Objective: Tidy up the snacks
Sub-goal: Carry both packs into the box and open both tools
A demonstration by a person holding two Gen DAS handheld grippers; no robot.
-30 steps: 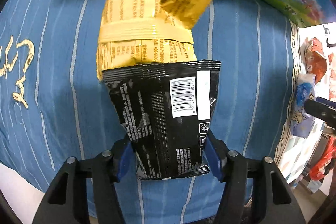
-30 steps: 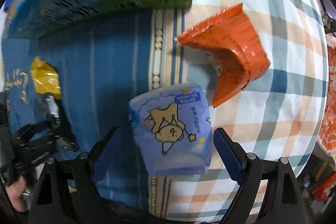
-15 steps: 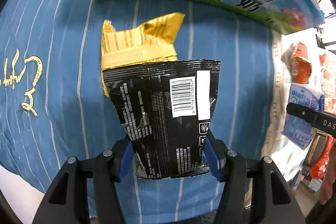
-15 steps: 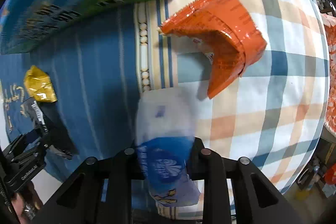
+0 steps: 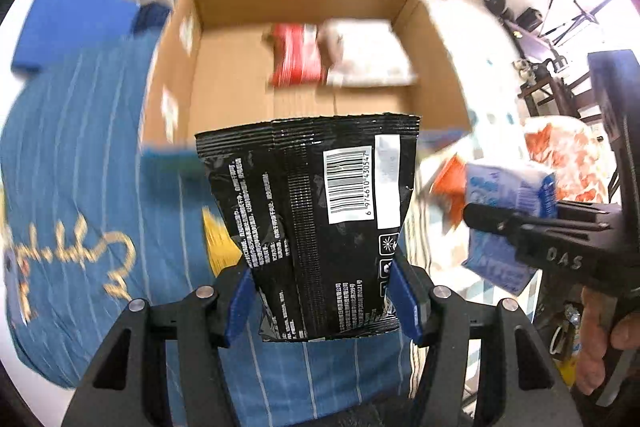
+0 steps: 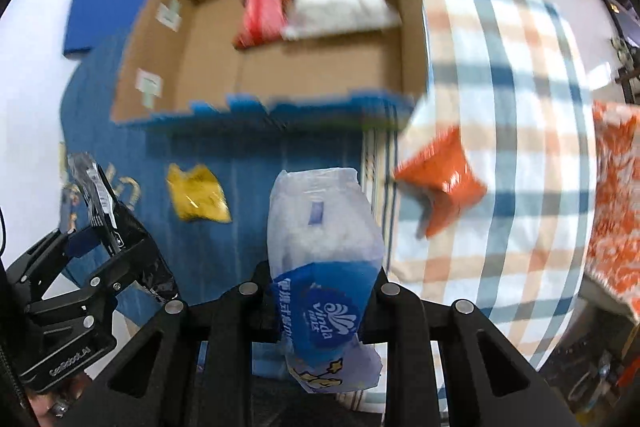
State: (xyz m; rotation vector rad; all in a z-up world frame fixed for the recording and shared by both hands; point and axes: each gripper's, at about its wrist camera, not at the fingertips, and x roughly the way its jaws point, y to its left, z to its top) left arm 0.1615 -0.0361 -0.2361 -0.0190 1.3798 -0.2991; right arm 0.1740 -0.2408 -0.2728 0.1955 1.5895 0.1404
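Two grippers are loaded: the left gripper (image 5: 322, 301) is clenched on a black snack bag (image 5: 316, 223) held upright, and the right gripper (image 6: 320, 301) is clamped on a blue-and-white tissue pack (image 6: 324, 239). Beyond them, a yellow packet (image 6: 198, 199) lies on the blue striped cloth (image 5: 76, 155) and an orange packet (image 6: 442, 183) on the checked cloth (image 6: 516, 99). Farthest, the open cardboard box (image 6: 208, 47) contains a red packet (image 6: 260, 15) touching a white packet (image 6: 340, 3).

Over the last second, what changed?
The right gripper closed its fingers on the blue-and-white tissue pack and lifted it. Both grippers tilted up; the open cardboard box came into view. The left gripper still clamps the black foil snack bag.
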